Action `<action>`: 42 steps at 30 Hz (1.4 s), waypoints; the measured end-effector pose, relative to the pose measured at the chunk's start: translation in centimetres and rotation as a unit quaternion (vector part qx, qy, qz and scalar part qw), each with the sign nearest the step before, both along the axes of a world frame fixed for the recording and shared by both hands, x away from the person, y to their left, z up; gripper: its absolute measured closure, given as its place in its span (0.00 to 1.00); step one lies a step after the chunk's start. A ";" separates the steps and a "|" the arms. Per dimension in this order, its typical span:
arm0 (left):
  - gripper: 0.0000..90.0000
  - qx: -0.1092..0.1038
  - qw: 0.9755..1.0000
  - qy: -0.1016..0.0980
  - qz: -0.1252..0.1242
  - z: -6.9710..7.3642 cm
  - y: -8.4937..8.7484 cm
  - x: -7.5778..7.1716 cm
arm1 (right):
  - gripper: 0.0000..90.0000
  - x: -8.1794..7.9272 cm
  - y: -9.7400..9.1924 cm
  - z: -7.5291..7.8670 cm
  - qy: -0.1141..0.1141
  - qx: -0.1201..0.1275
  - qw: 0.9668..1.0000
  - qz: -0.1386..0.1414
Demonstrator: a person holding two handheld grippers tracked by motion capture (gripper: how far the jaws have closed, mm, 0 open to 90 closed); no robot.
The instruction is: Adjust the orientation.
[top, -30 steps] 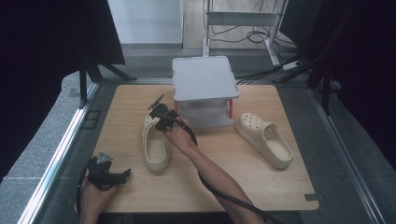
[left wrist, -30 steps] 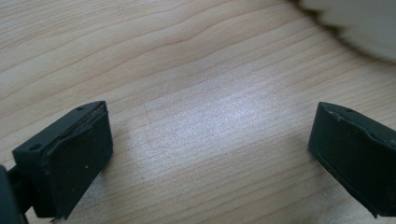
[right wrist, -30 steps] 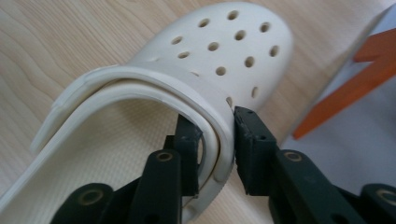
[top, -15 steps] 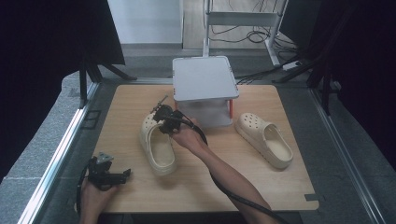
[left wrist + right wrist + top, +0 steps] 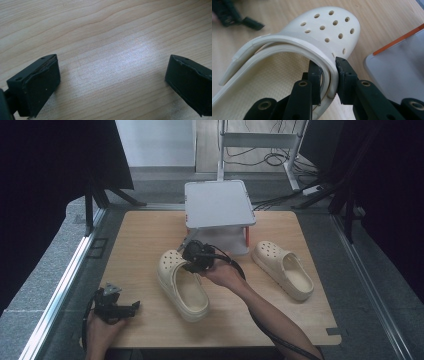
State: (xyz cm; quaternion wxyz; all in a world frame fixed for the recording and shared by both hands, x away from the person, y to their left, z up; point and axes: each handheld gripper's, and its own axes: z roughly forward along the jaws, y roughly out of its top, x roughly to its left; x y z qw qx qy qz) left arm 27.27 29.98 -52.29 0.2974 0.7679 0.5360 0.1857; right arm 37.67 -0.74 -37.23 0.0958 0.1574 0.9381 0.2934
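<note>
I count 2 cream clogs on the table [image 5: 145,235]: the left clog [image 5: 182,285], also close up in the right gripper view [image 5: 322,32], and the right clog [image 5: 283,269]. 1 plastic bin w/ grey lid [image 5: 218,205] at the back edge. 2 grippers: left gripper [image 5: 116,304] [image 5: 112,77] near the table's front-left corner, right gripper [image 5: 196,256] [image 5: 329,75] at the left clog. 2 hands on them: left hand [image 5: 100,330], right hand [image 5: 225,272].

We see the right gripper [image 5: 192,256] on a clog [image 5: 182,284] (cream) before the box [image 5: 218,210]; another clog [image 5: 283,269] lies right of it.
</note>
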 end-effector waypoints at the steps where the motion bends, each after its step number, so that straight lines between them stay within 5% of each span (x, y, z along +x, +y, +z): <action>1: 0.00 0.000 1.000 0.000 0.000 0.0 0.0 0.0 | 0.84 -0.3 -0.3 0.1 -0.002 0.000 1.000 0.003; 16: 0.00 0.000 1.000 0.001 0.004 0.0 -0.1 0.0 | 0.84 -5.7 -5.4 -1.6 -0.030 0.017 0.995 0.098; 28: 0.00 0.000 1.000 0.001 0.004 0.0 -0.1 0.0 | 0.82 -6.6 -6.9 -5.6 -0.052 -0.009 0.991 0.123; 32: 0.00 0.000 1.000 0.001 0.005 0.0 -0.1 0.0 | 0.80 -6.6 -7.3 -5.8 -0.043 -0.004 0.992 0.120; 42: 0.00 0.000 1.000 0.002 0.005 0.0 -0.1 0.1 | 0.44 -5.6 -9.1 -4.6 0.006 0.018 0.996 0.089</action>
